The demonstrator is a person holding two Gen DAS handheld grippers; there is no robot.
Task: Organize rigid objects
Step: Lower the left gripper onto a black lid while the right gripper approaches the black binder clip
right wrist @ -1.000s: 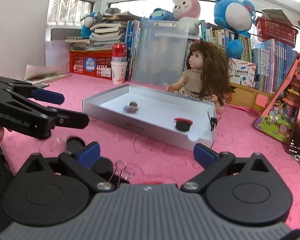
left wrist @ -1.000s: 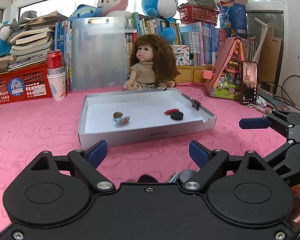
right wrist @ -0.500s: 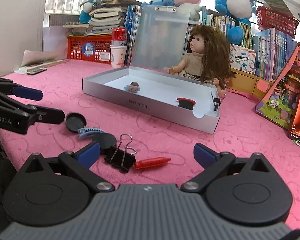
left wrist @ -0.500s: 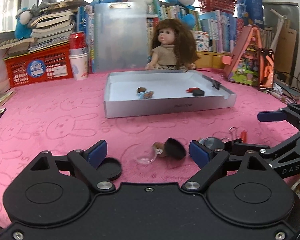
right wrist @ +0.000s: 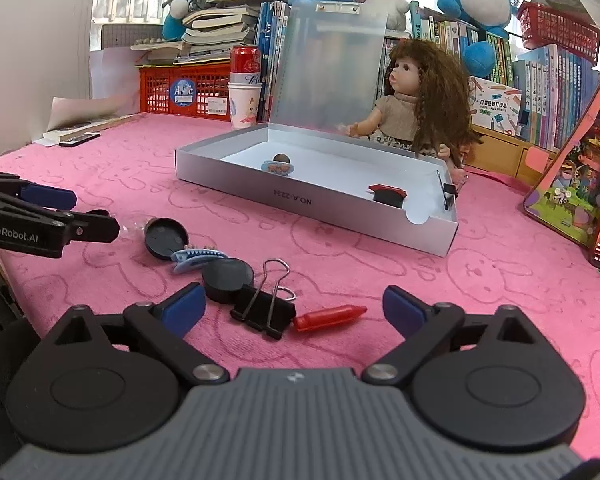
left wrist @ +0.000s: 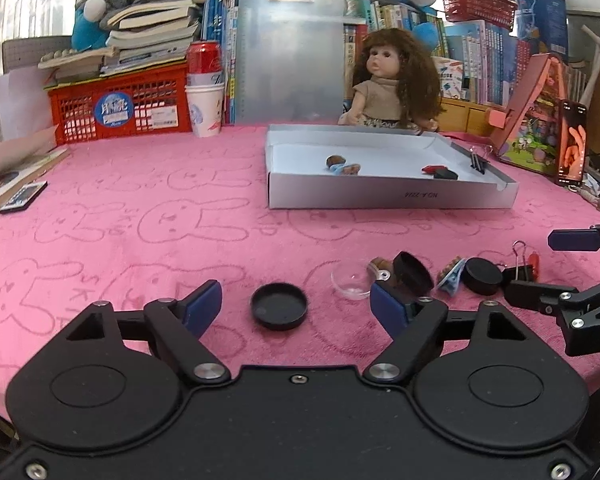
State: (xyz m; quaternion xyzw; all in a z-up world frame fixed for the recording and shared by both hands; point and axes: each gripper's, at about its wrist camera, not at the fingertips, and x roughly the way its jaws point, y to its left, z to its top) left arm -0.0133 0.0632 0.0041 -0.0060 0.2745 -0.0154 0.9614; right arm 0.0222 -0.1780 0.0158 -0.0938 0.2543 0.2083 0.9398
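A grey box lid tray [left wrist: 388,196] [right wrist: 332,204] sits on the pink cloth and holds a small brown piece, a blue charm, a red piece, a black cap and a binder clip. Loose items lie near the front edge: a black cap [left wrist: 278,305], a clear dish [left wrist: 350,280], a tilted black cap [right wrist: 165,237], a blue hair clip [right wrist: 196,257], a black puck [right wrist: 228,280], a black binder clip [right wrist: 266,310] and a red crayon [right wrist: 328,317]. My left gripper [left wrist: 296,306] is open around the black cap. My right gripper [right wrist: 294,308] is open around the binder clip and crayon.
A doll [left wrist: 392,80] sits behind the tray, with a clipboard [left wrist: 290,56], books and plush toys at the back. A red basket [left wrist: 116,108], a can on paper cups [left wrist: 204,92], a toy house [left wrist: 534,132] and a phone [left wrist: 572,144] stand around.
Both grippers have pulled back from the tray toward the front edge of the table. The loose items near the front have come into view between the fingers.
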